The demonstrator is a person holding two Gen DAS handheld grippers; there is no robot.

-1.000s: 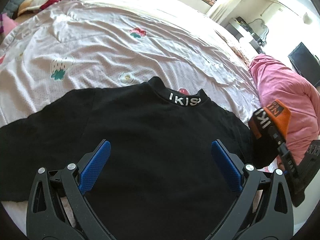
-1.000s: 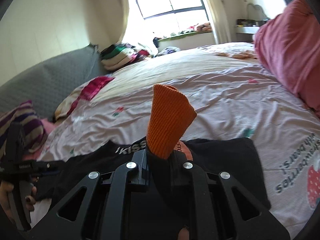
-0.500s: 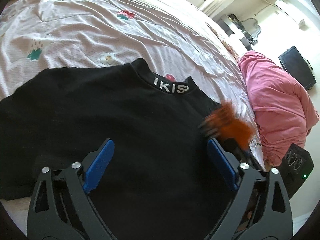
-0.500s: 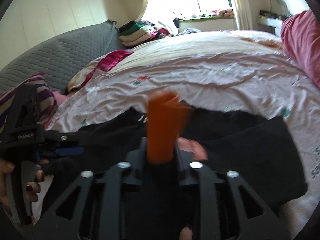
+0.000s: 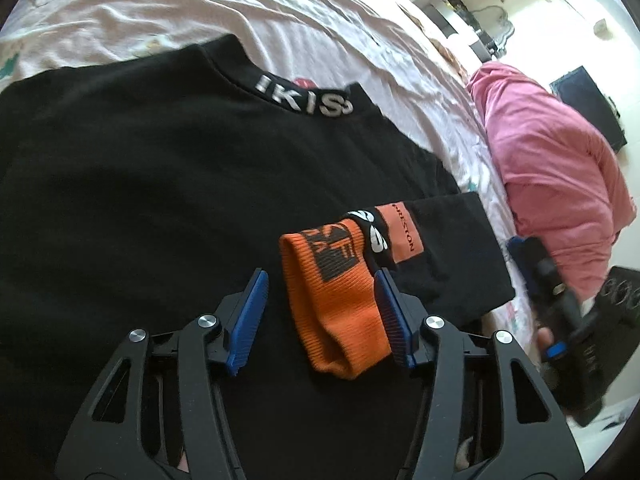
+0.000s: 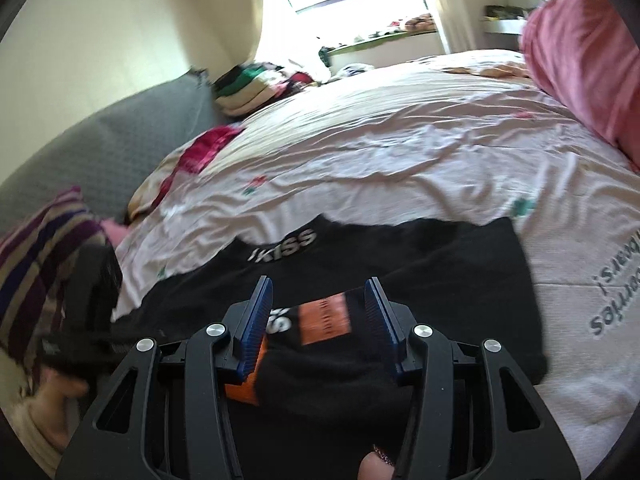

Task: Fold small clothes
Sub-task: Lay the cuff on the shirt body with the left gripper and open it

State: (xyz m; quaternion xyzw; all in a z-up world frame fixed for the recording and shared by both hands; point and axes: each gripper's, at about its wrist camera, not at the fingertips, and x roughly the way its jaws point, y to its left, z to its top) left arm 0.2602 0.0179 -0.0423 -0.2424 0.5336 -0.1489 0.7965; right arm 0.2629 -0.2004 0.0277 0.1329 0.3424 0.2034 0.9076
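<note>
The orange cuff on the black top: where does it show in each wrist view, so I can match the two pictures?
Left wrist view: the orange cuff lies low and right of centre on the black top, with its right edge beside the right blue pad.
Right wrist view: only a strip of the cuff shows, bottom centre-left, behind the left blue pad.
Shared landmark: the white collar lettering.

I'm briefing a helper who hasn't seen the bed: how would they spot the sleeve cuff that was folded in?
Find the pale printed bedsheet, then the black top spread on it, with white letters on its collar. The cuff lies on the top's front, beside an orange label patch; it is the only ribbed bright orange band, with a black printed block on it.
</note>
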